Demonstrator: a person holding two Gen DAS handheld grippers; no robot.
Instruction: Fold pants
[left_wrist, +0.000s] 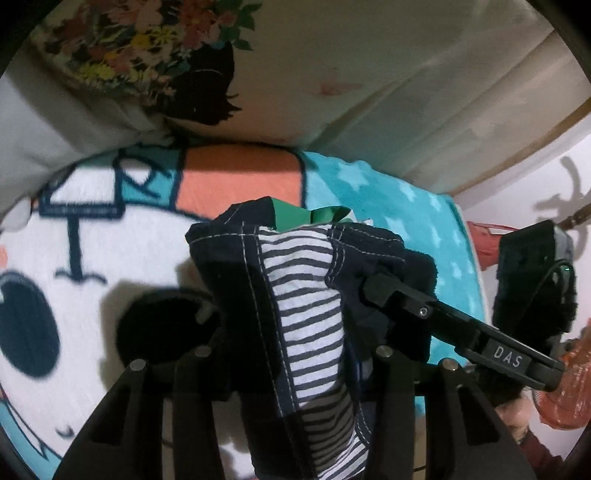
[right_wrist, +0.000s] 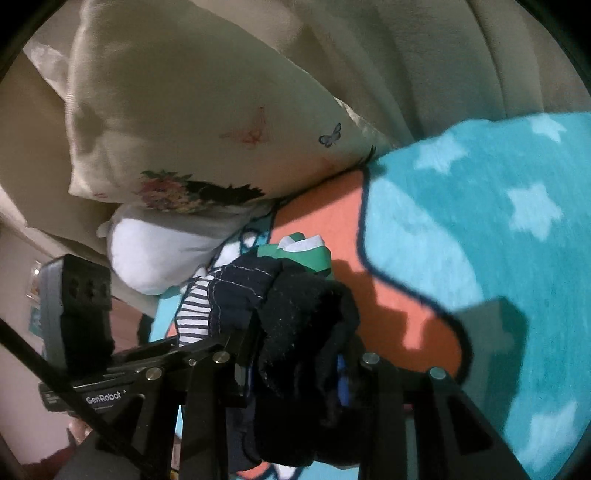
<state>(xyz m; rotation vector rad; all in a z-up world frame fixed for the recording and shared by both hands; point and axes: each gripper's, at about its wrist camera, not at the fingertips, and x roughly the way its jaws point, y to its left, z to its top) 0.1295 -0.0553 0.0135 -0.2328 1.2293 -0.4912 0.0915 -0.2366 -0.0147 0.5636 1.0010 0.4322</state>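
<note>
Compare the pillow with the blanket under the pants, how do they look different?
The pillow is cream with flowers and butterflies; the blanket is teal, starred, with an orange patch. The pillow is smooth and leans upright; the blanket is fuzzy and lies flat. They touch.

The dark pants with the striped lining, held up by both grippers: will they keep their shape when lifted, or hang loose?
Probably loose: the pants bunch and drape between the left gripper and the right gripper. They look light, soft cloth, as the folds sag freely. The grip seems secure, though a thin edge could perhaps slip.
</note>
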